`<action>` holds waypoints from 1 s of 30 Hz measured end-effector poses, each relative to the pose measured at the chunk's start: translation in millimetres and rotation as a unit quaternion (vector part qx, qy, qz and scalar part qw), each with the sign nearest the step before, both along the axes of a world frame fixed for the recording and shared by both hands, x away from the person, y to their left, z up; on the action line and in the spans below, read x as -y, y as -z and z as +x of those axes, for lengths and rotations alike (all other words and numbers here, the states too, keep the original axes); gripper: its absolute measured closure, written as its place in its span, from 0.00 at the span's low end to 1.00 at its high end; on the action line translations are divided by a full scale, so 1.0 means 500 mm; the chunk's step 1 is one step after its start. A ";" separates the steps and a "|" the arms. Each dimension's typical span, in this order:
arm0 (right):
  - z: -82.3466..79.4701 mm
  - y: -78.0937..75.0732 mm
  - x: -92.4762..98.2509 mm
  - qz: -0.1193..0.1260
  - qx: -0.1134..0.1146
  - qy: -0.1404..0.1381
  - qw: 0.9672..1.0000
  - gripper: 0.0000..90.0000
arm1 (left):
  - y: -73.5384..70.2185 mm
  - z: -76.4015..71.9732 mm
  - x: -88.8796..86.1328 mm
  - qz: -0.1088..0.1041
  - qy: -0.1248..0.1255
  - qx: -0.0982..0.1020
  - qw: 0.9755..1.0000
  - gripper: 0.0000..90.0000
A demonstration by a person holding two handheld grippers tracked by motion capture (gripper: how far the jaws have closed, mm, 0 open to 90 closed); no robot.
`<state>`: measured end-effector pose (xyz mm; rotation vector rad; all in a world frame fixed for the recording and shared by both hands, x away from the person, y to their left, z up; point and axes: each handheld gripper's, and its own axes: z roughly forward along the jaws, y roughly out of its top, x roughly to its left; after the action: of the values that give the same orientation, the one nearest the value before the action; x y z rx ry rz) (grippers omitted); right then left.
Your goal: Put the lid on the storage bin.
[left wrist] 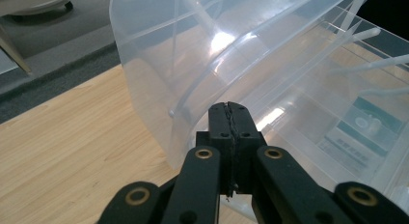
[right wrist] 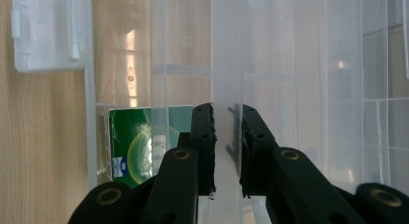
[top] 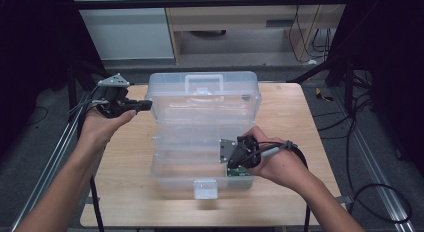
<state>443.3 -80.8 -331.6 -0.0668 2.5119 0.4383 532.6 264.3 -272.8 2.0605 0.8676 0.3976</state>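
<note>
A clear plastic storage box [top: 165,174] stands on the wooden table with its lid [top: 202,99] swung up and back. Inside its front right corner lies a green packet [top: 240,171], also seen through the wall [right wrist: 144,137]. My left gripper [top: 145,105] is shut, and its tips [left wrist: 227,108] rest against the lid's left side wall [left wrist: 159,89]. My right gripper [top: 238,156] hangs over the box's right part, pointing down. It is open [right wrist: 226,113], and a pale translucent wall [right wrist: 226,64] of the box runs up between its jaws.
The box's white front latch [top: 205,188] hangs over the near side and sits at the upper left of the right gripper view [right wrist: 48,35]. The lid carries a handle [top: 204,82]. Bare wooden table [top: 125,192] lies left and right of the box; cables trail on the floor at right.
</note>
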 end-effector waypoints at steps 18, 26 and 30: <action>-0.011 0.009 0.001 0.002 -0.006 -0.004 1.000 0.82 | 0.021 -0.028 -0.004 -0.007 0.008 -0.001 1.000 1.00; -0.021 0.017 -0.002 0.000 -0.011 -0.006 1.000 0.75 | 0.038 -0.061 -0.005 -0.007 0.021 -0.003 1.000 1.00; -0.028 0.018 -0.001 0.009 -0.012 -0.003 1.000 0.68 | 0.043 -0.074 -0.004 -0.008 0.028 -0.002 1.000 1.00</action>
<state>429.4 -80.1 -340.5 -0.0617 2.5318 0.4675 495.5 266.5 -294.6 2.0670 0.8102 0.3561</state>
